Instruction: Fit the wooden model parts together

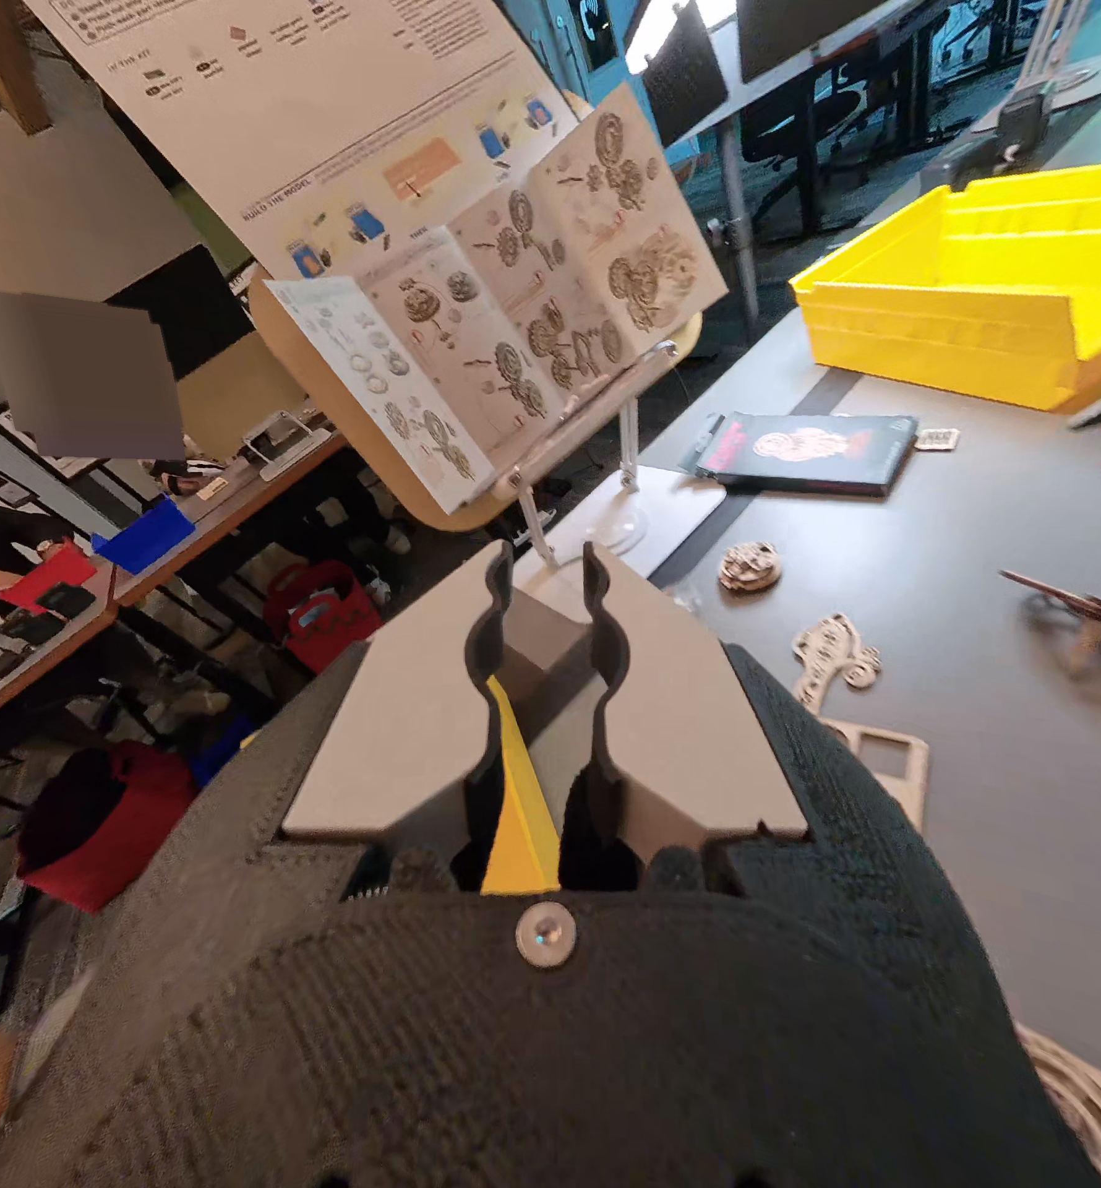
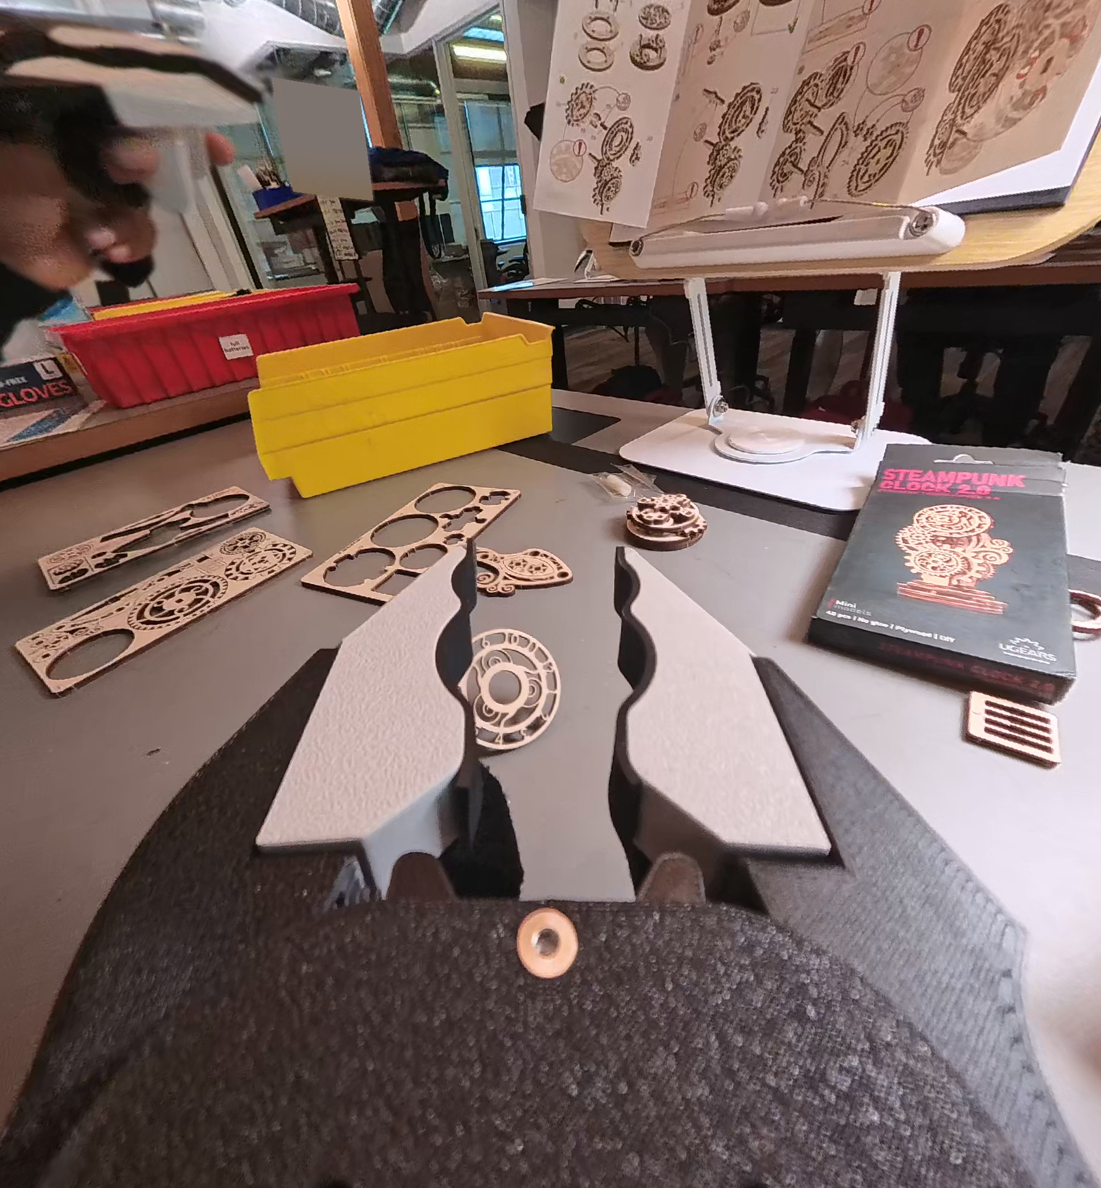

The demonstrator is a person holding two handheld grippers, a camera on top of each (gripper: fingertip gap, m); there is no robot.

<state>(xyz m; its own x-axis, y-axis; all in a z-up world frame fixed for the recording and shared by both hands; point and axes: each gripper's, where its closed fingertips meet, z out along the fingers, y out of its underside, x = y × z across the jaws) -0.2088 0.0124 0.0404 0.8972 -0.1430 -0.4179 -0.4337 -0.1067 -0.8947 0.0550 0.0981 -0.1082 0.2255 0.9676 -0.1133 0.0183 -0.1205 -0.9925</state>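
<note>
My right gripper (image 2: 546,559) is open, low over the grey table (image 2: 149,803). A round wooden dial disc (image 2: 516,691) lies flat on the table between its fingers, its left edge hidden behind the left finger. Ahead lie an ornate teardrop part (image 2: 525,571) and a small gear assembly (image 2: 667,522). My left gripper (image 1: 546,559) is open and empty, raised and pointing at the booklet stand; it shows blurred at the top left of the right wrist view (image 2: 136,83). The gear assembly (image 1: 750,566) and the ornate part (image 1: 834,656) lie to its right.
Three punched wooden sheets (image 2: 162,604) (image 2: 149,540) (image 2: 406,540) lie at the left. A yellow bin (image 2: 400,411) stands behind them. The white stand (image 2: 786,443) holds the open instruction booklet (image 2: 792,96). The black kit box (image 2: 946,566) and a slatted wooden piece (image 2: 1010,726) lie at the right. The gap from one gripper's tips to the other's is roughly 30 cm. The left gripper is farther from the small gear assembly (image 2: 667,522), some 30 cm, than the right, some 20 cm.
</note>
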